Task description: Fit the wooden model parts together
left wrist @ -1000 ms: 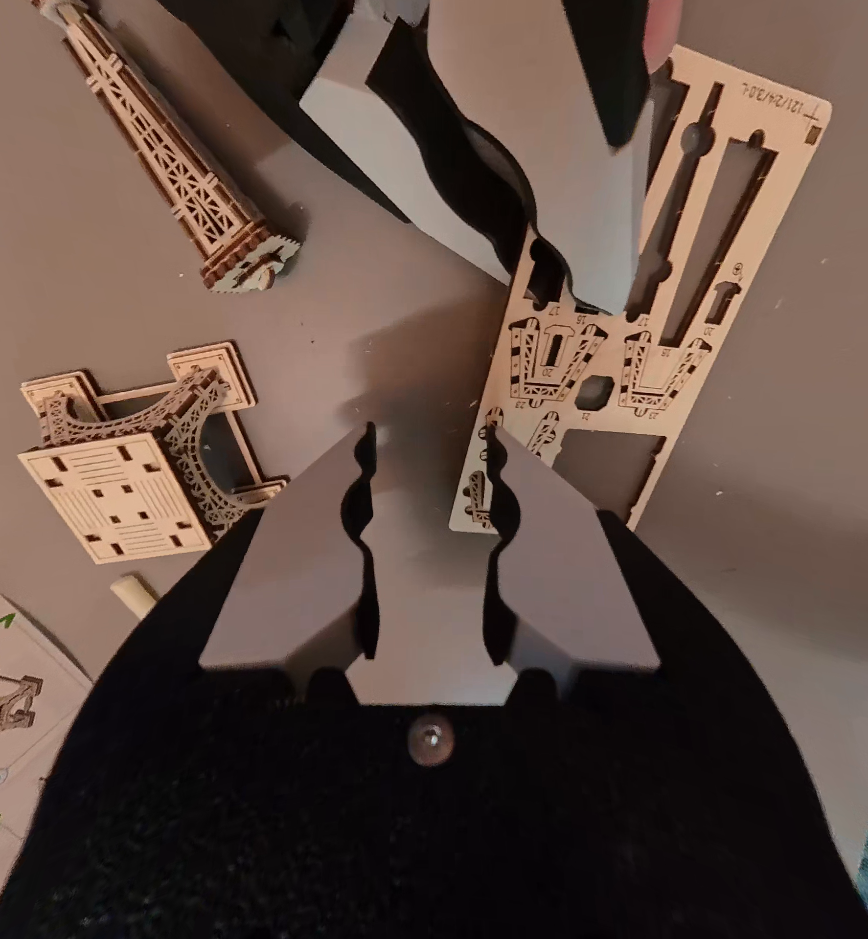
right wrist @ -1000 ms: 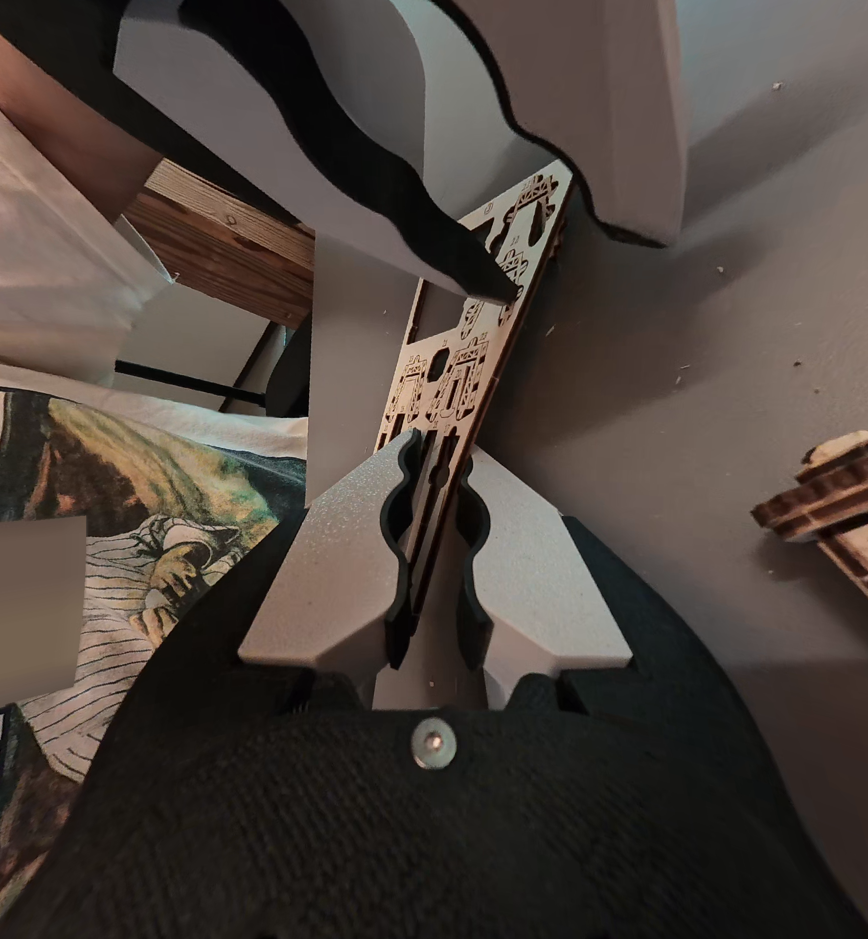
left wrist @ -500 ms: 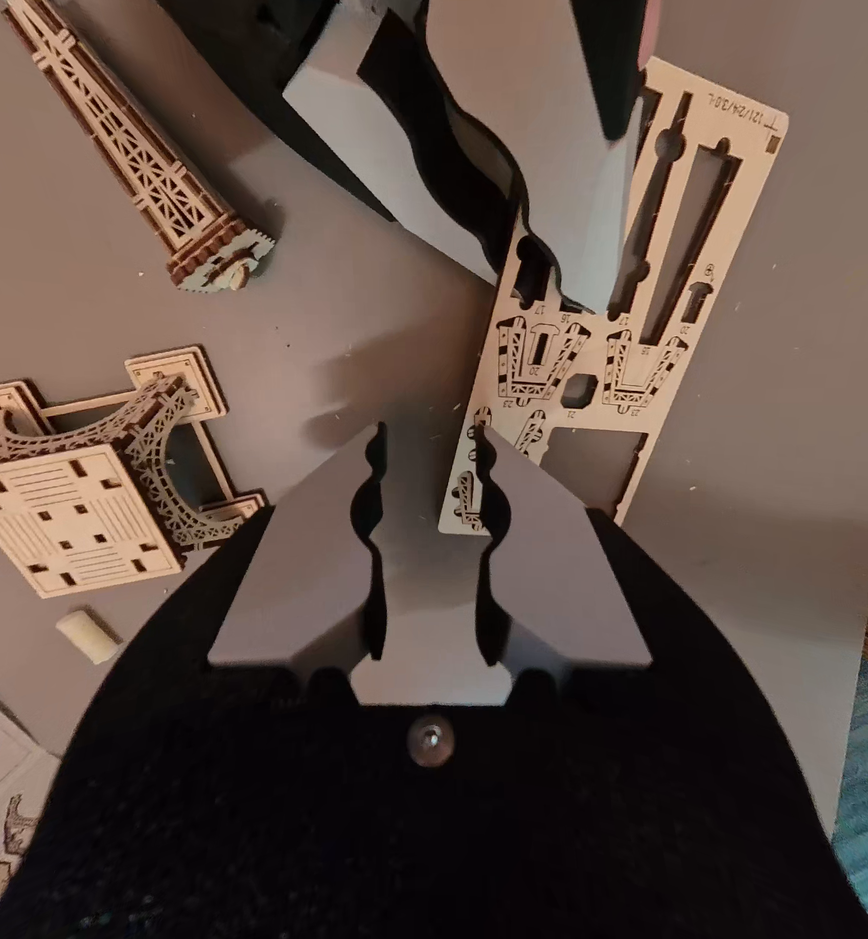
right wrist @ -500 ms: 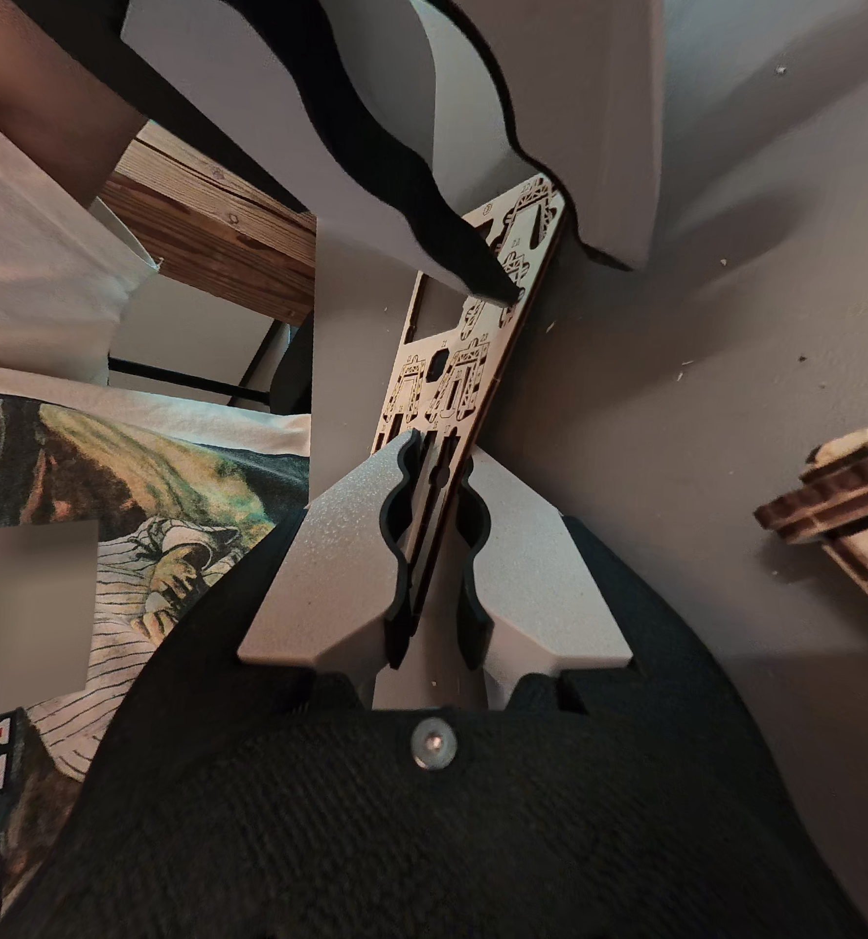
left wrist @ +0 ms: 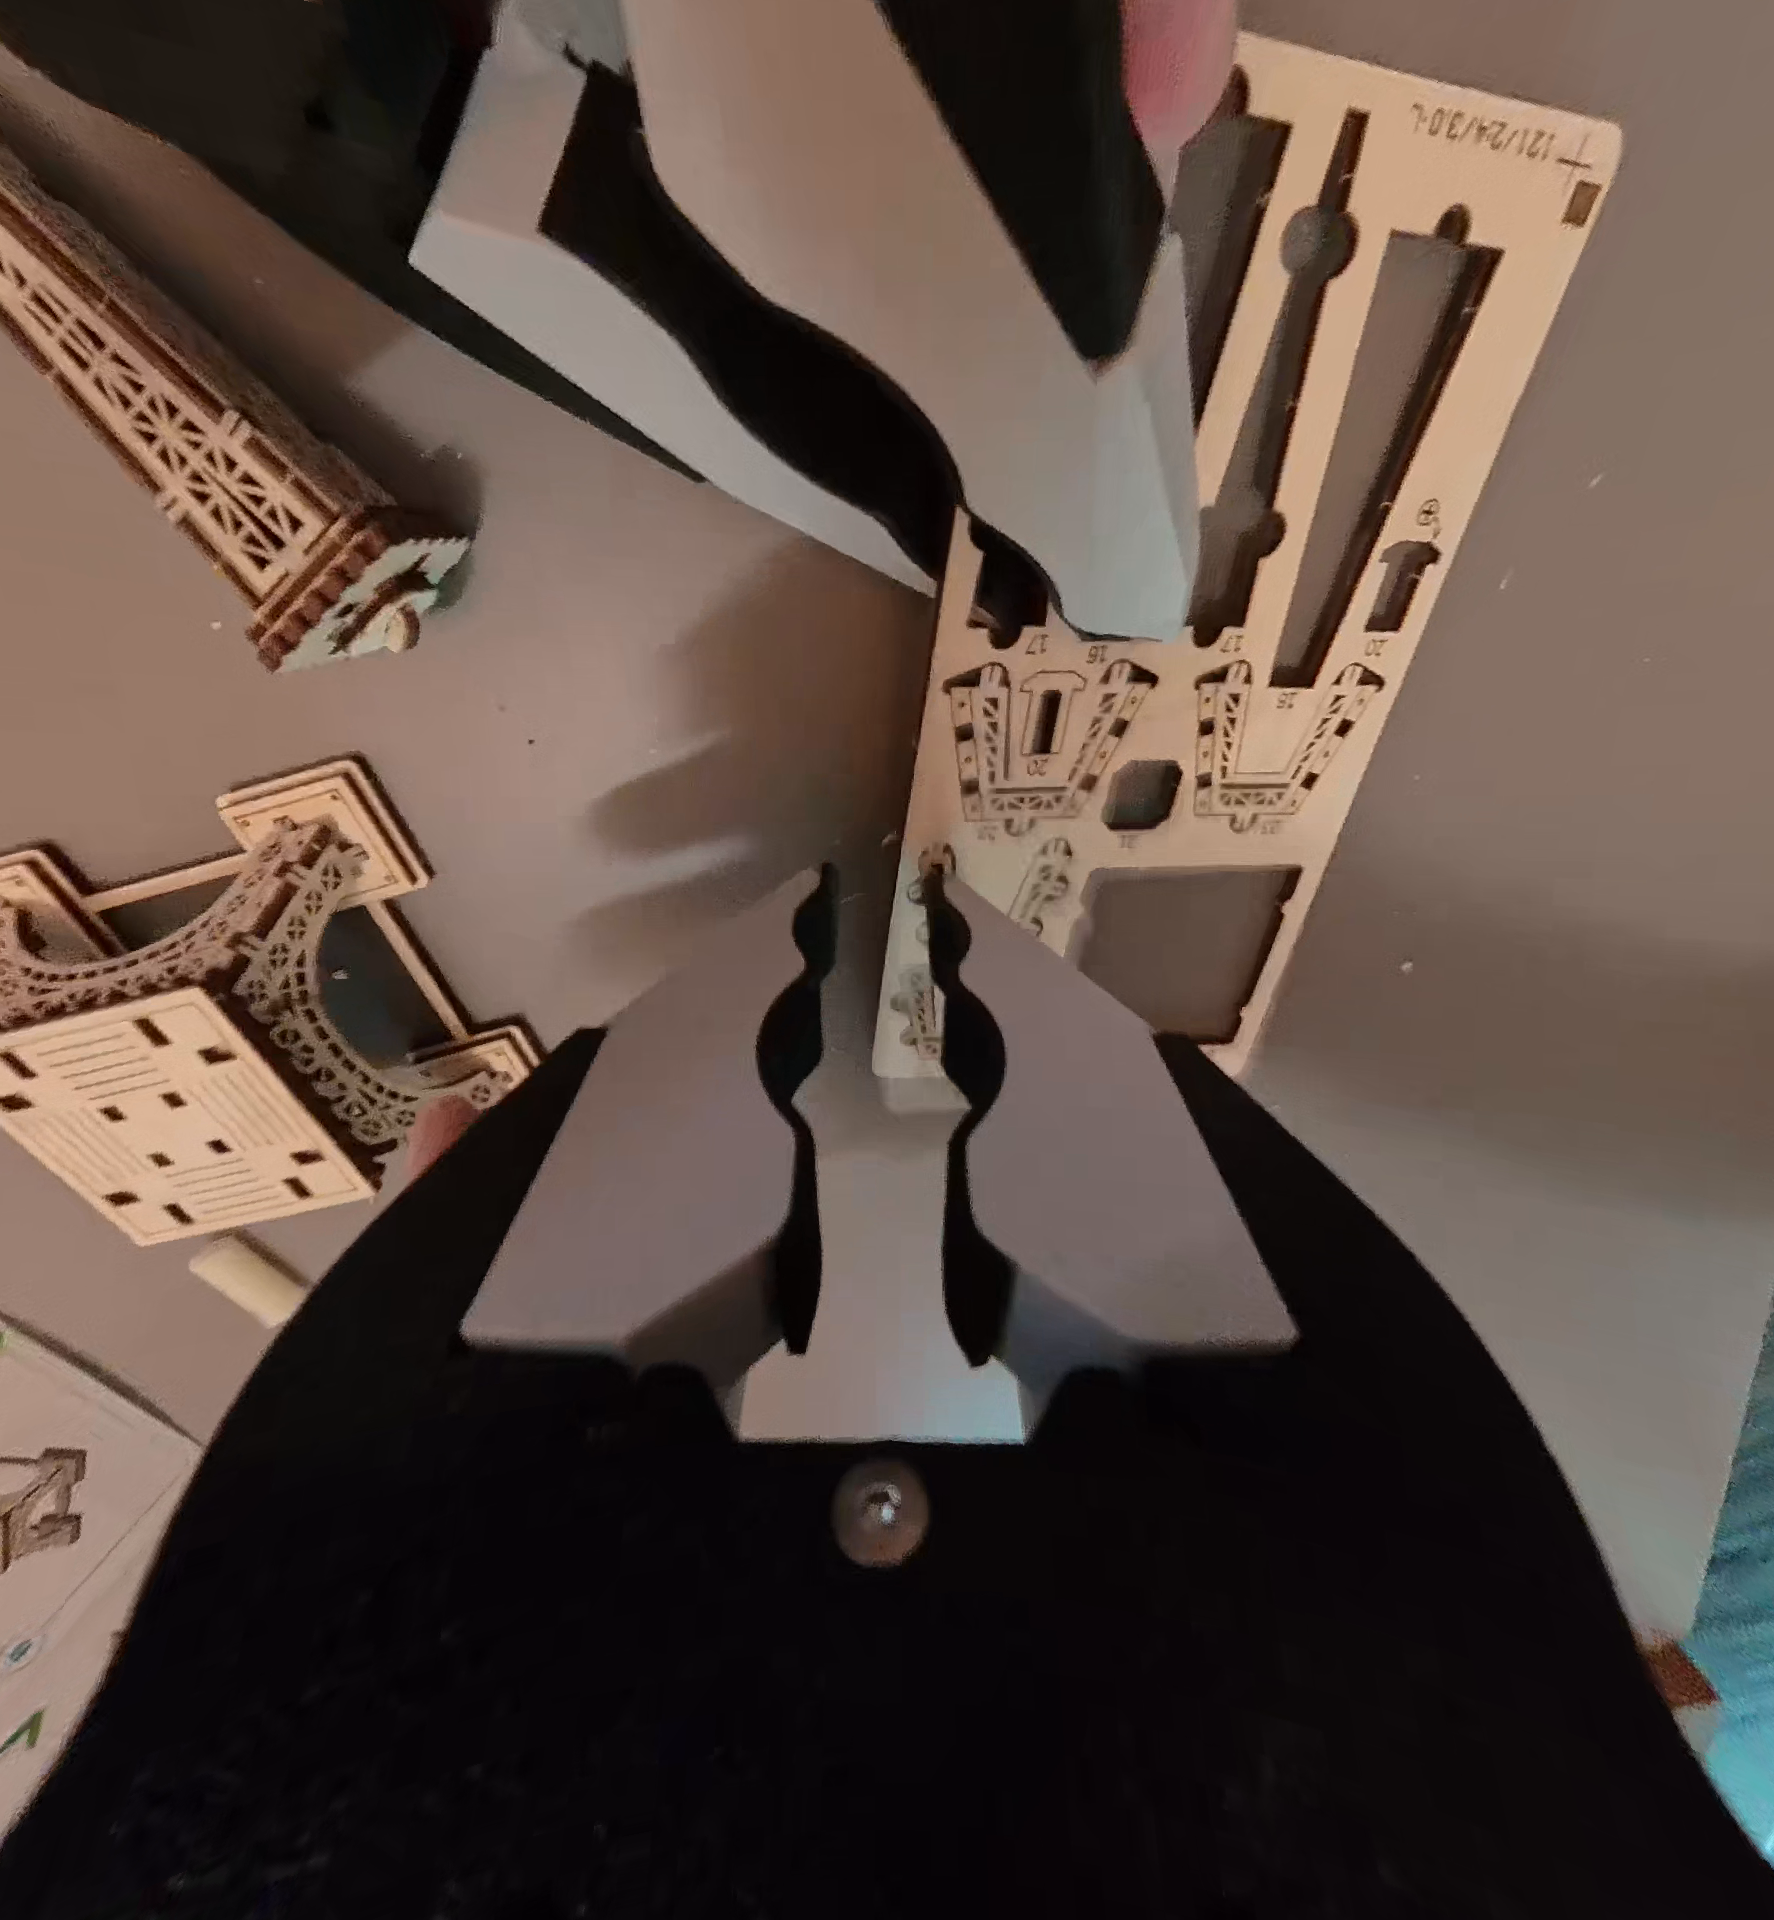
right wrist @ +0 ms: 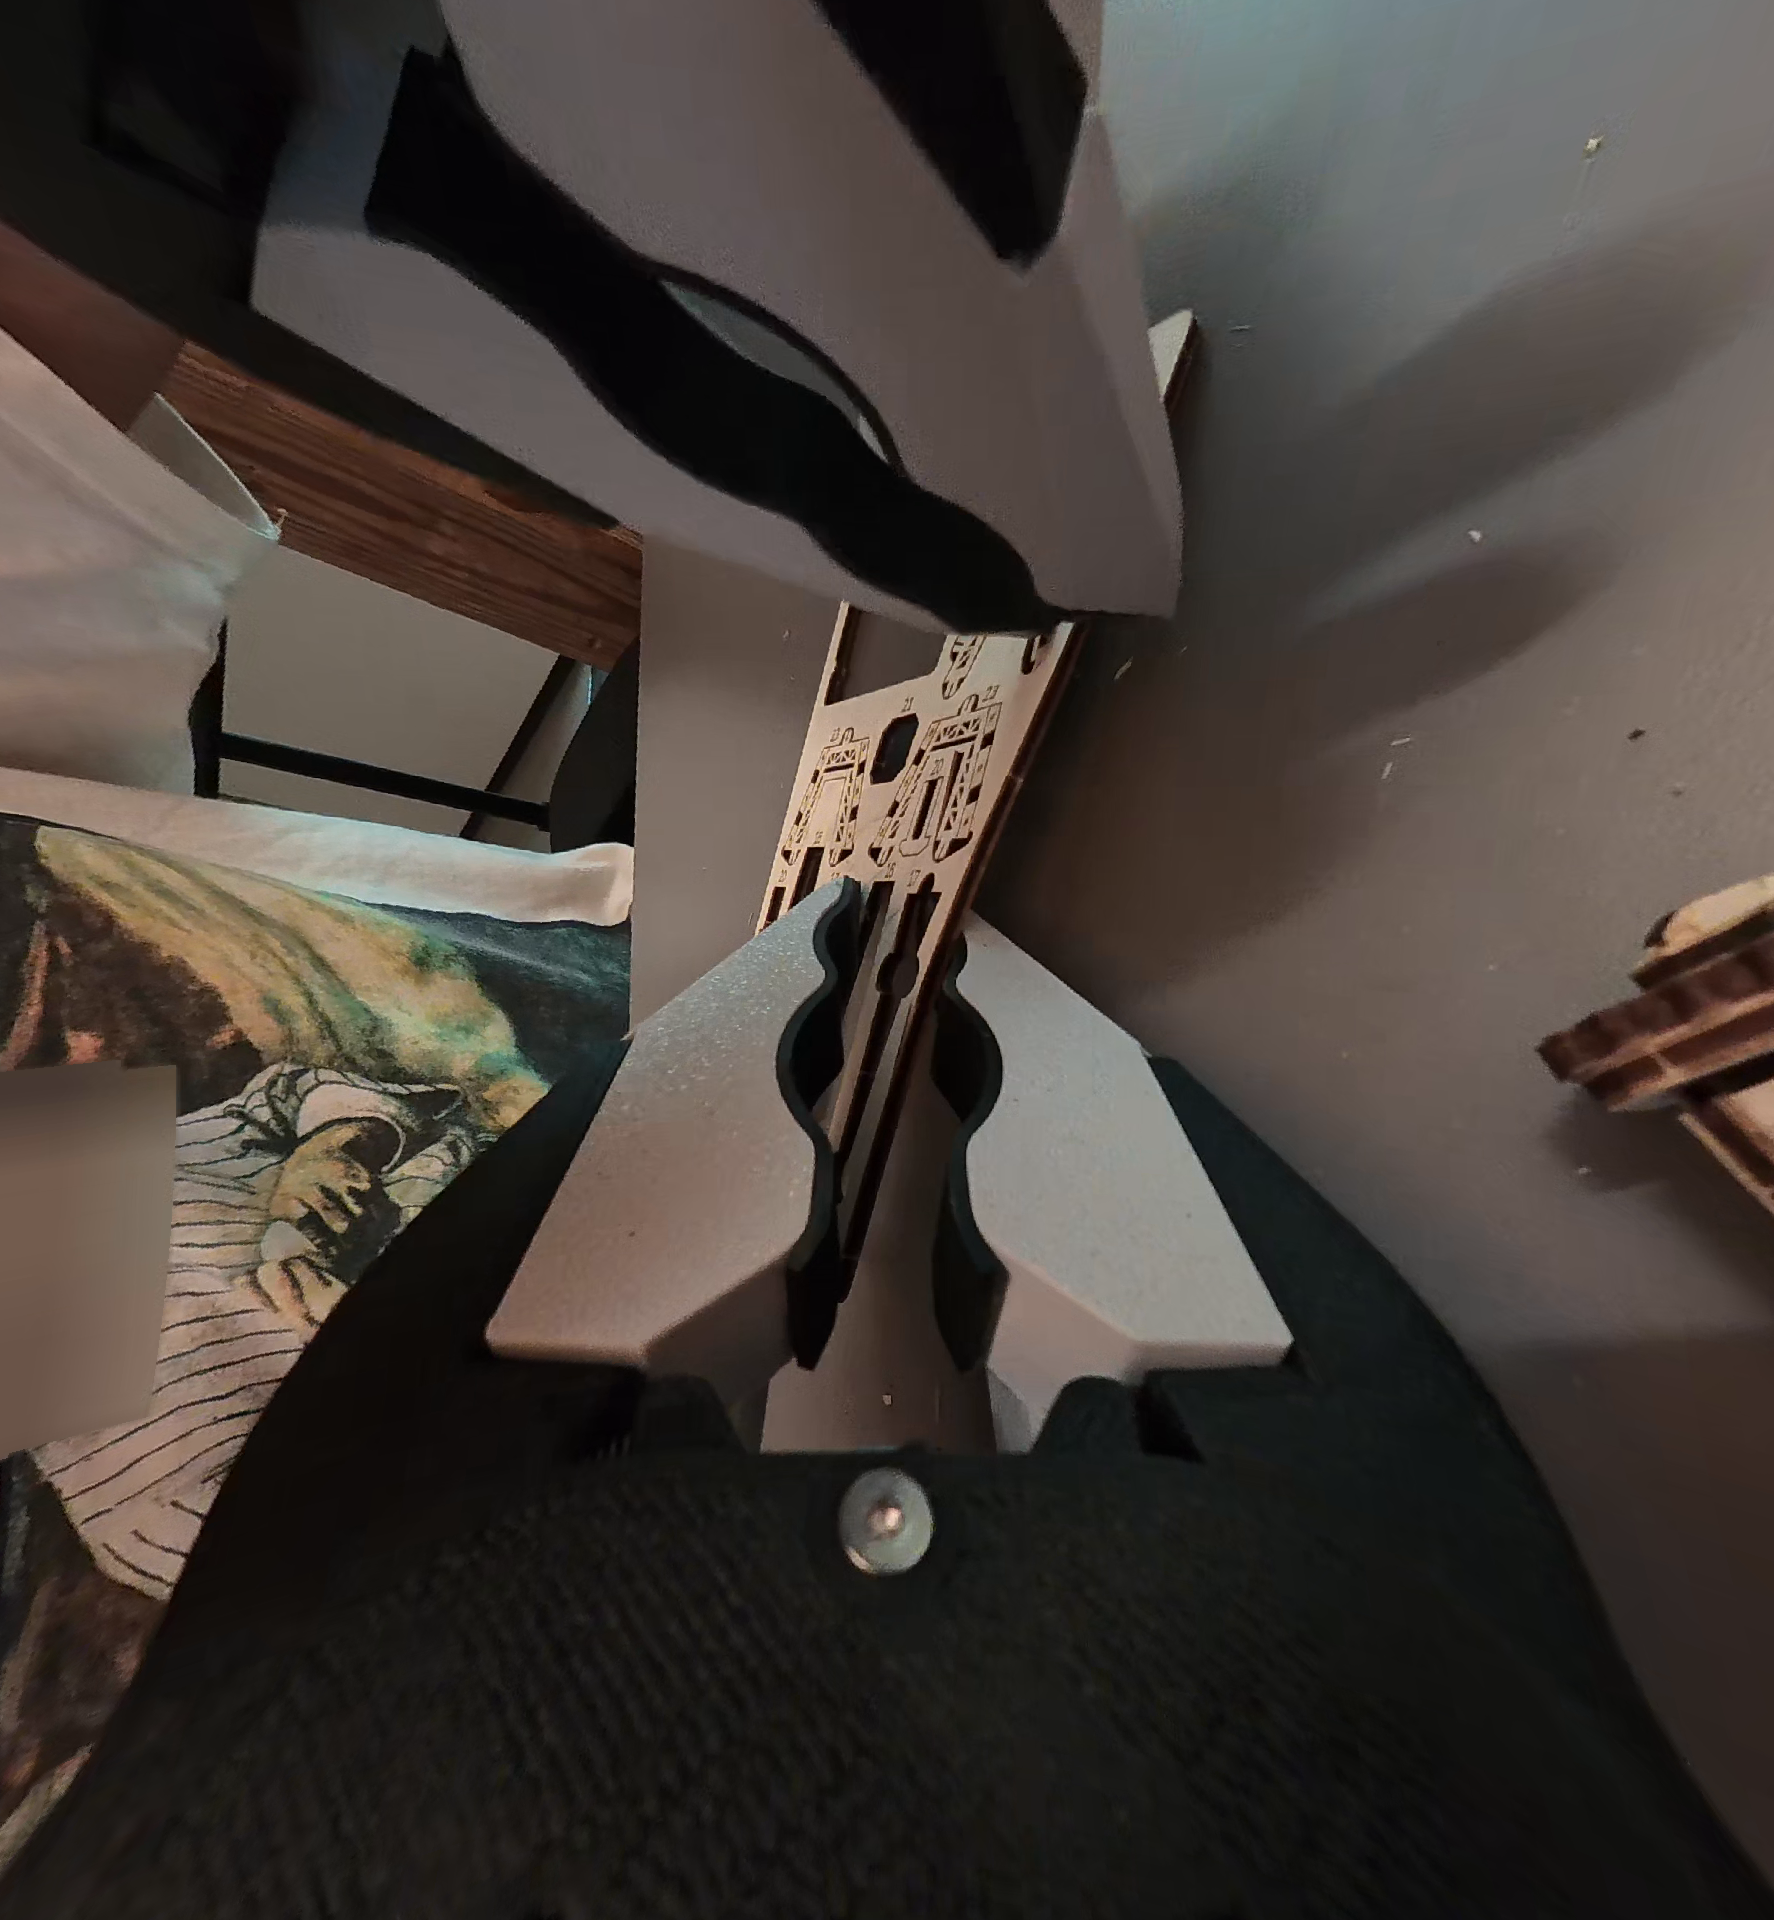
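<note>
a: how will that wooden parts sheet [left wrist: 1309,727] handle?

b: i'd judge it light, thin and stiff, but brittle. it's laser-cut, with several slots already empty, so the narrow bridges could snap if it's twisted. best held on a solid border strip, not across the small lattice pieces.

a: where is it?

b: lifted edge-on off the grey table [left wrist: 654,665]. the right gripper [right wrist: 888,956] clamps one end between its narrowed jaws. the left gripper [left wrist: 878,883] has its jaws part-open with a clear gap at the opposite corner, 1 fingertip [left wrist: 940,894] just at the sheet's edge. whether it touches i cannot tell.

a: what does the left wrist view add?

b: the sheet's full face, with 2 v-shaped lattice parts at 12 o'clock from the jaws. also the tower base [left wrist: 166,1049] at 9 o'clock, the tapering tower section [left wrist: 166,416] at 10 o'clock, and an instruction sheet [left wrist: 21,1475] at 8 o'clock.

a: and the right wrist view?

b: the grip itself, the sheet's thin edge, and a printed shirt [right wrist: 270,1039] at 9 o'clock, beyond the table's edge.
</note>
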A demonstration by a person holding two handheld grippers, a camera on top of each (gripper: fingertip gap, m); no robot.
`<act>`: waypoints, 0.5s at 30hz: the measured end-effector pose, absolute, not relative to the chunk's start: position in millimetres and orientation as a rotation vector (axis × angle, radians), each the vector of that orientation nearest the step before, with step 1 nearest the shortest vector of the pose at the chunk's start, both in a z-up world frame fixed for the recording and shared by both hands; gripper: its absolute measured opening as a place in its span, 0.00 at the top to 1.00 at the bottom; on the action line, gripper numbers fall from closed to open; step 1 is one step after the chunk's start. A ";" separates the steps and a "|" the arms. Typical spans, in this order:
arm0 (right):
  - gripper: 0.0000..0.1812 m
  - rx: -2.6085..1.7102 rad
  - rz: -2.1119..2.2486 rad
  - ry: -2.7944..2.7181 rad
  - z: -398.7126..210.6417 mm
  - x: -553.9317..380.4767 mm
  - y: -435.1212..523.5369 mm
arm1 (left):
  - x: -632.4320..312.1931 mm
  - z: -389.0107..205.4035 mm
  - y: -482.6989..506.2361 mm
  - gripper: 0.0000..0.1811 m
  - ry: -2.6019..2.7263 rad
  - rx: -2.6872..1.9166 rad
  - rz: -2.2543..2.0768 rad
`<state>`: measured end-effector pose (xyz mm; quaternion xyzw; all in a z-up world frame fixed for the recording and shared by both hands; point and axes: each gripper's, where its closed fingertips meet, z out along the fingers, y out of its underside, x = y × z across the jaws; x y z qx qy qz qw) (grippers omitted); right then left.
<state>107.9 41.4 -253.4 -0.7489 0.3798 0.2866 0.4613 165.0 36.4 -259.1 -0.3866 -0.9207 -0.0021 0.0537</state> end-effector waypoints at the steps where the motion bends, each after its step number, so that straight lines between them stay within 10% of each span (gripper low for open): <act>1: 0.96 -1.846 0.682 0.927 -253.4 108.6 41.6 | 166.6 -263.6 35.3 0.89 -2.818 -1.175 -0.023; 2: 0.96 -1.846 0.688 0.932 -253.4 108.2 42.1 | 161.5 -264.0 39.8 0.98 -2.774 -1.155 -0.057; 6: 0.97 -1.823 0.690 0.890 -248.7 106.8 42.7 | 180.1 -248.9 23.7 0.65 -2.928 -1.133 0.092; 15: 0.96 -1.808 0.654 0.843 -244.0 105.9 43.5 | 193.7 -195.3 30.0 0.57 -3.045 -0.706 0.724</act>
